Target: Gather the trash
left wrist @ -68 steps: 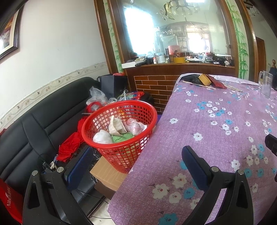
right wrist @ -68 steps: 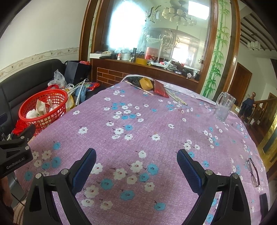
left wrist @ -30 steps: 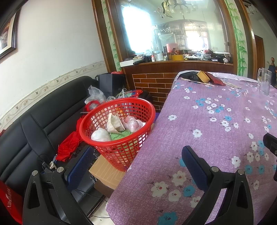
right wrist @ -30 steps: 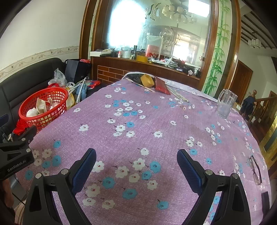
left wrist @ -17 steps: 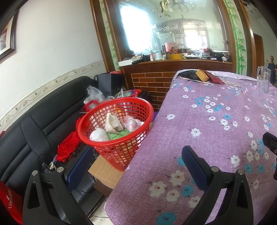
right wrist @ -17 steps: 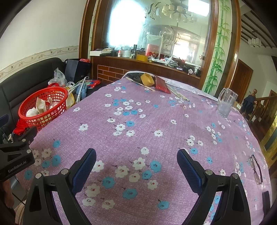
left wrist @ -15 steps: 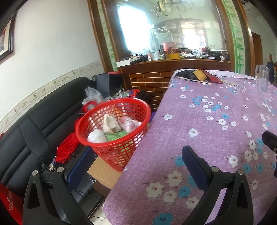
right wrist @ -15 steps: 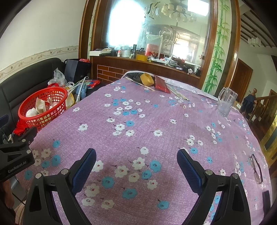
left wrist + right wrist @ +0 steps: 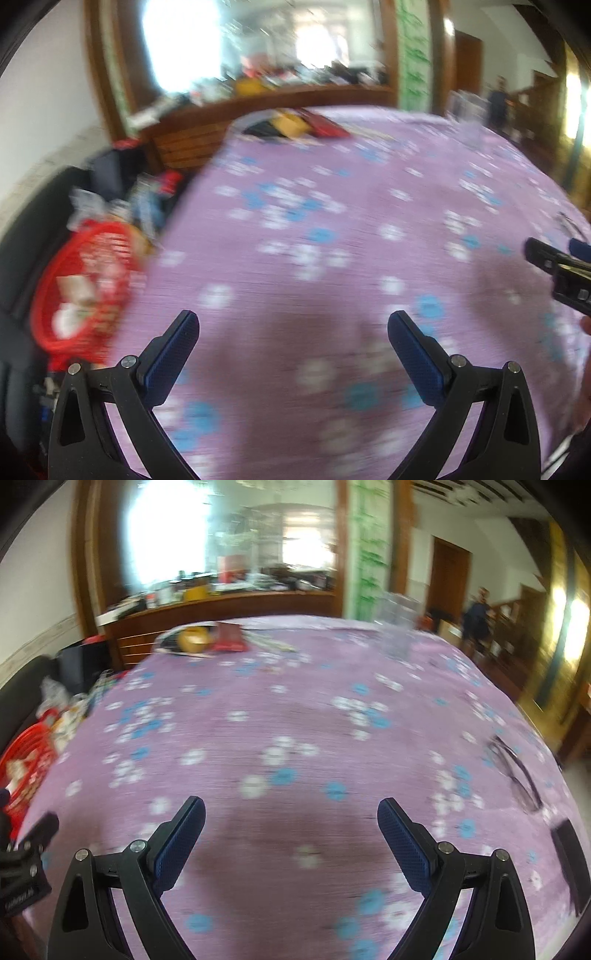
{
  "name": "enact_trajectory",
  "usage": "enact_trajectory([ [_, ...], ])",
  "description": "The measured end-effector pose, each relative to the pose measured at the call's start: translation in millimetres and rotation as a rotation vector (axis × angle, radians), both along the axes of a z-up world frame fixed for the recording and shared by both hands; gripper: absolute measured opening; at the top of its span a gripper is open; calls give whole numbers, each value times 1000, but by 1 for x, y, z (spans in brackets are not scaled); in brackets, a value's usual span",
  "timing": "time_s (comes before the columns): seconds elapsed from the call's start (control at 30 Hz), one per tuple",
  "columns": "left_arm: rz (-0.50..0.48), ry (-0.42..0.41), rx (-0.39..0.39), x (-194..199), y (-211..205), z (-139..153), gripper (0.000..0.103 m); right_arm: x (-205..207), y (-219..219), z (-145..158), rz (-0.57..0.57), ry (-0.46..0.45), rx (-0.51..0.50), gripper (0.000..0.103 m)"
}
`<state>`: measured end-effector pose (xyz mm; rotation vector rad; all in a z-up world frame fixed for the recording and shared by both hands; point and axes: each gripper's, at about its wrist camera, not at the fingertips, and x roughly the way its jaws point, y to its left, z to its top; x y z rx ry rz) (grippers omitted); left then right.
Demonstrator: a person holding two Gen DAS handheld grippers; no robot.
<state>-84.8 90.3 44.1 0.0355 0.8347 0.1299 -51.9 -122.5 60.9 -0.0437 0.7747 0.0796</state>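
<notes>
A round red plastic mesh basket (image 9: 86,284) sits low beside the left edge of the table, against a black leather sofa (image 9: 22,236). It holds a heap of crumpled trash (image 9: 75,302), white, pale and reddish pieces that motion blur makes impossible to tell apart. In the right wrist view only part of the basket shows at the left border.

The left gripper (image 9: 293,334) hangs over the purple flower-printed tablecloth (image 9: 332,229), its jaws spread wide with nothing between them. The right gripper (image 9: 291,818) is likewise released and empty above the cloth.

At the table's far end lie a yellow box (image 9: 194,638) and a flat red packet (image 9: 229,637), both smeared. A clear glass jug (image 9: 397,627) stands further right, its contents unreadable. A pair of spectacles (image 9: 515,771) lies near the right edge.
</notes>
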Motion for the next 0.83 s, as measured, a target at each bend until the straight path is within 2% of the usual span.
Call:
enact_trajectory([
  [0.1,-59,71,-38,26,-30,-12,102,16,-29,-8,-76,45,-7,99],
  [0.23,-87,131,-61,47,-59,-24,101,35,-61,-26,-140,119,-2,99],
  [0.5,-136,214,-64,76,-86,-42,102,52,-81,-47,-162,185,27,99],
  [0.73,-106,173,-93,86,-84,-44,103,59,-83,-54,-150,224,53,102],
  [0.83,-102,174,-95,89,-84,-45,103,61,-78,-56,-152,238,18,103],
])
